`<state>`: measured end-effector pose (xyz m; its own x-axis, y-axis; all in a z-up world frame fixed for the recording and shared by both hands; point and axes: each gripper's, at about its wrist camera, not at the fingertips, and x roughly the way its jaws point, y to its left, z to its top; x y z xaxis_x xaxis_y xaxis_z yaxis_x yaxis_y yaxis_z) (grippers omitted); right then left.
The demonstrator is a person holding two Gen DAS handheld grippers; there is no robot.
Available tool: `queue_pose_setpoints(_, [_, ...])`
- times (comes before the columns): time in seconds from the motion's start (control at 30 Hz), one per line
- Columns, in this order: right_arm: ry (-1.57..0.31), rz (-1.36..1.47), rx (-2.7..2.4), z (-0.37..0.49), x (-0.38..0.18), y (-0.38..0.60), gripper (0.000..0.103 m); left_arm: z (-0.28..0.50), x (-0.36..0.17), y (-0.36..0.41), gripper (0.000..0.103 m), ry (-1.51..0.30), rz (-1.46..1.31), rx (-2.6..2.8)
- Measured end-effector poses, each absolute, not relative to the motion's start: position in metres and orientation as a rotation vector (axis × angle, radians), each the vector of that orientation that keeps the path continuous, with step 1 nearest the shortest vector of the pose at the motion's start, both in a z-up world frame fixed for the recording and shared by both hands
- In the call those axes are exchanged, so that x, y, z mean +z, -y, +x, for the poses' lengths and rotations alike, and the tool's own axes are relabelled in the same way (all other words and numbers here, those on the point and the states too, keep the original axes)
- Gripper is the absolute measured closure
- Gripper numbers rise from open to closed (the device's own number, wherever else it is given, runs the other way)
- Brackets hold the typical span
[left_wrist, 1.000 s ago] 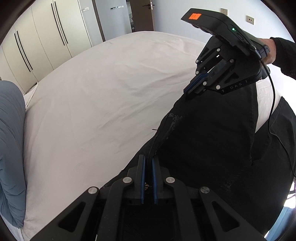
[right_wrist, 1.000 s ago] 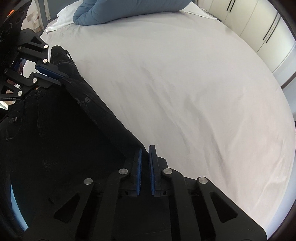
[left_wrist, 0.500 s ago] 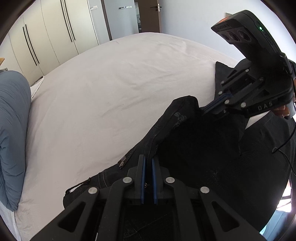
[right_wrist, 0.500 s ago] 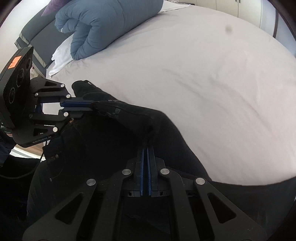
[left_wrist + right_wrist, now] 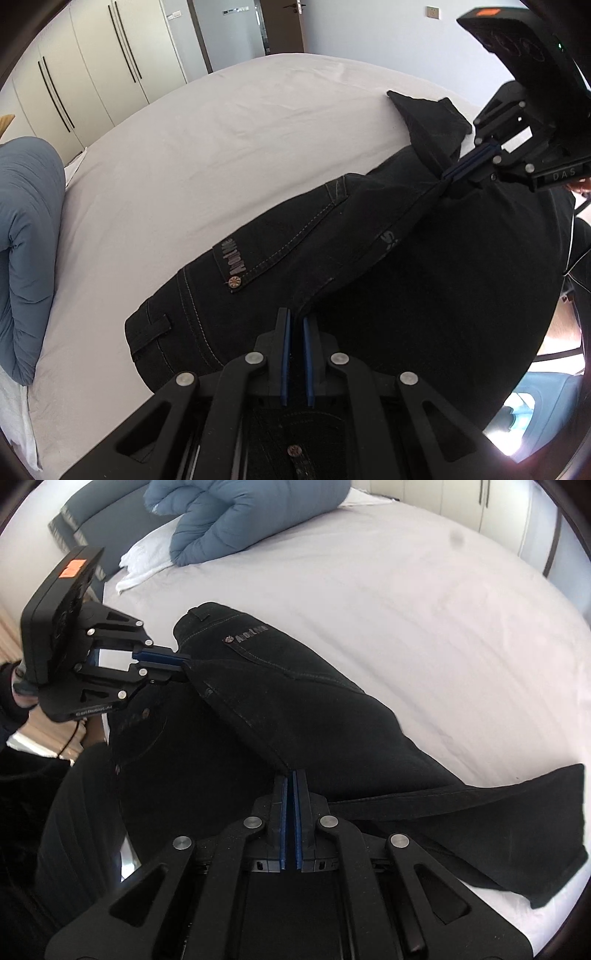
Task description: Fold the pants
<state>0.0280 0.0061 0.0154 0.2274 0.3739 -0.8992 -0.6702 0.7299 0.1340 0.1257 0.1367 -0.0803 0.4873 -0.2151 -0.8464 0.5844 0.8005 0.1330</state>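
Black jeans (image 5: pixel 303 240) lie partly on a white bed, waistband and back pocket toward the pillow end, a leg hem (image 5: pixel 546 834) spread at the near edge. My left gripper (image 5: pixel 295 321) is shut on a fold of the jeans near the waist; it also shows in the right wrist view (image 5: pixel 184 662). My right gripper (image 5: pixel 291 775) is shut on the jeans' edge lower down the leg; it shows in the left wrist view (image 5: pixel 448 173). The cloth between the two grippers is stretched taut and lifted.
The white bed sheet (image 5: pixel 207 147) spreads wide beyond the jeans. A blue duvet (image 5: pixel 240 517) and a white pillow (image 5: pixel 144 561) lie at the head end. Wardrobe doors (image 5: pixel 92 77) stand past the bed.
Both grippers have swung the jeans down toward the bed. The waist and back pocket now lie on the sheet, and the leg hem has spread out at the bed's edge.
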Motion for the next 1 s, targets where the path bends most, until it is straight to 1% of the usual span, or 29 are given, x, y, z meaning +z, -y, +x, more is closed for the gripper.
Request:
queue_pose_setpoints(0.13, [-1.089,-0.465,0.738,-0.026,0.023,-0.019,0.101,0.095,-0.093,-0.124,0.097,-0.95,0.536,-0.522])
queue_pose_setpoints(0.3, [-1.076,-0.564,0.728,-0.085,0.016,-0.031,0.101,0.062,-0.102,-0.121,0.097,-0.955,0.551,-0.533])
queue_pose_setpoints(0.4, [-1.058,-0.605,0.715,-0.113,0.013,-0.038,0.101,0.045,-0.106,-0.11,0.097,-0.933,0.617,-0.521])
queue_pose_setpoints(0.53, [-1.057,-0.629,0.69,-0.121,0.014,-0.027,0.101,0.031,-0.111,-0.093,0.097,-0.903,0.682,-0.502])
queue_pose_setpoints(0.67, [-1.058,-0.643,0.681,-0.122,0.017,-0.03,0.101,0.033,-0.116,-0.089,0.097,-0.902,0.687,-0.499])
queue_pose_setpoints(0.87, [-1.034,-0.713,0.696,-0.138,0.021,-0.051,0.101,0.008,-0.114,-0.117,0.098,-0.882,0.71,-0.498])
queue_pose_setpoints(1.0, [-1.045,-0.73,0.718,-0.145,0.018,-0.055,0.101,0.0,-0.115,-0.118,0.098,-0.887,0.716,-0.512])
